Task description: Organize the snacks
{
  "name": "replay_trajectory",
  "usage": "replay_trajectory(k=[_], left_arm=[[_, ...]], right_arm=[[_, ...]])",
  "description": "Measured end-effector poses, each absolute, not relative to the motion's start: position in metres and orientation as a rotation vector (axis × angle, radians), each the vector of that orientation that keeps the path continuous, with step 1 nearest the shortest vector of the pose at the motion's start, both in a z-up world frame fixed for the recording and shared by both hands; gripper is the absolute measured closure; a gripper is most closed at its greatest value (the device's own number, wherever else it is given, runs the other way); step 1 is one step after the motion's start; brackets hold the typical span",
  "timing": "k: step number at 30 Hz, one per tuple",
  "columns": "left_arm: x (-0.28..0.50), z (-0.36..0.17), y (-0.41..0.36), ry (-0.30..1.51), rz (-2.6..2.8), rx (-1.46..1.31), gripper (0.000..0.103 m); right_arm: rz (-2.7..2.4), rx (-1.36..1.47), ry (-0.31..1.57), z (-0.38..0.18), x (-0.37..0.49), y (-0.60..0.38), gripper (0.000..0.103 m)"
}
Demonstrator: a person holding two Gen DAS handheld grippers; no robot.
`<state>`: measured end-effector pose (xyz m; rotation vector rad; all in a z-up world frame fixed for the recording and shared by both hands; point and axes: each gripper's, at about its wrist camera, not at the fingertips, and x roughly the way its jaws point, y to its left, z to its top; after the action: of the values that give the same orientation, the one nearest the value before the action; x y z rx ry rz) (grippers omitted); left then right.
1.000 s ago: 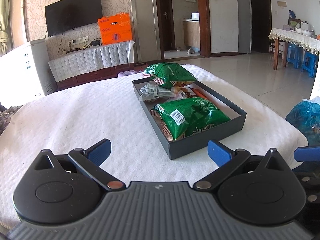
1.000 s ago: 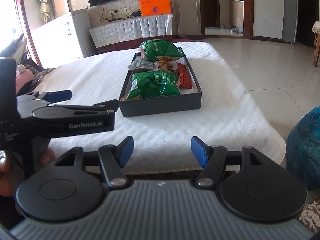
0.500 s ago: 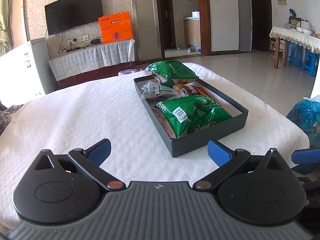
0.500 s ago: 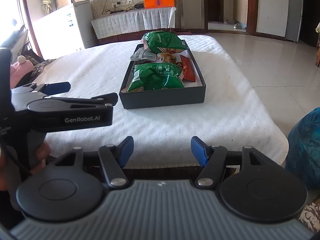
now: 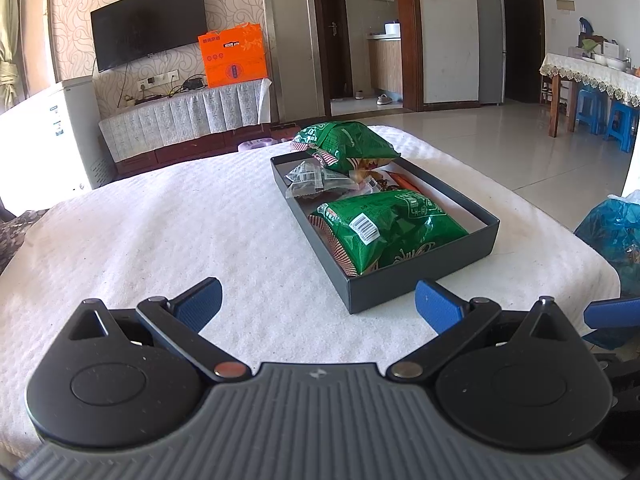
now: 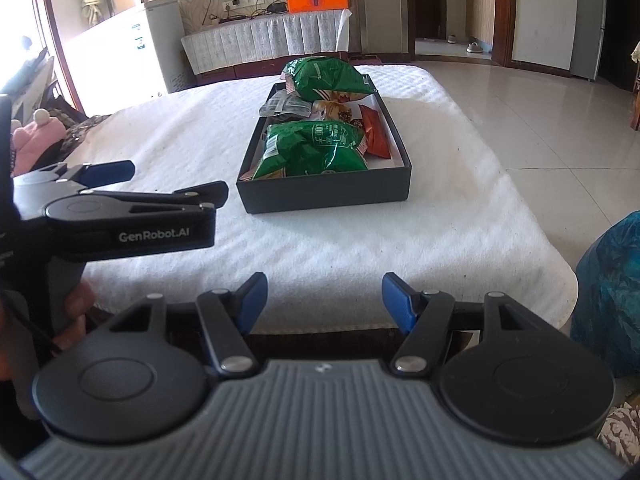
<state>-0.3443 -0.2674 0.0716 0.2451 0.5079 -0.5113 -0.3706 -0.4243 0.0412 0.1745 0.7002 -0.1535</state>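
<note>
A dark box [image 5: 424, 276] [image 6: 324, 196] sits on the white-covered table. It holds a near green snack bag [image 5: 388, 232] [image 6: 316, 150], a far green bag [image 5: 344, 144] [image 6: 324, 76], small clear packets [image 5: 316, 178] [image 6: 286, 106] and a red packet [image 6: 374, 132]. My left gripper [image 5: 318, 304] is open and empty, just short of the box's near left corner. It also shows from the side in the right wrist view [image 6: 120, 176]. My right gripper [image 6: 324, 300] is open and empty at the table's near edge.
The white cloth [image 5: 160, 240] covers the whole table. A blue plastic bag [image 5: 612, 232] [image 6: 608, 292] sits off the right edge. A TV stand with an orange box [image 5: 234, 56] stands behind. A pink toy [image 6: 36, 132] lies far left.
Both grippers have drifted slightly toward the box; it looks a little larger and nearer. Jaws stay open and nothing was grasped.
</note>
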Motion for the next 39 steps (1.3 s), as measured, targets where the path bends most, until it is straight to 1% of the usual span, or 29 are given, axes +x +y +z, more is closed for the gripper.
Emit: replay_trajectory(k=[39], left_arm=[[-0.3428, 0.0686, -0.2671, 0.518, -0.52, 0.25, 0.0]], right_arm=[[-0.14, 0.184, 0.728, 0.0376, -0.3665, -0.4247, 0.037]])
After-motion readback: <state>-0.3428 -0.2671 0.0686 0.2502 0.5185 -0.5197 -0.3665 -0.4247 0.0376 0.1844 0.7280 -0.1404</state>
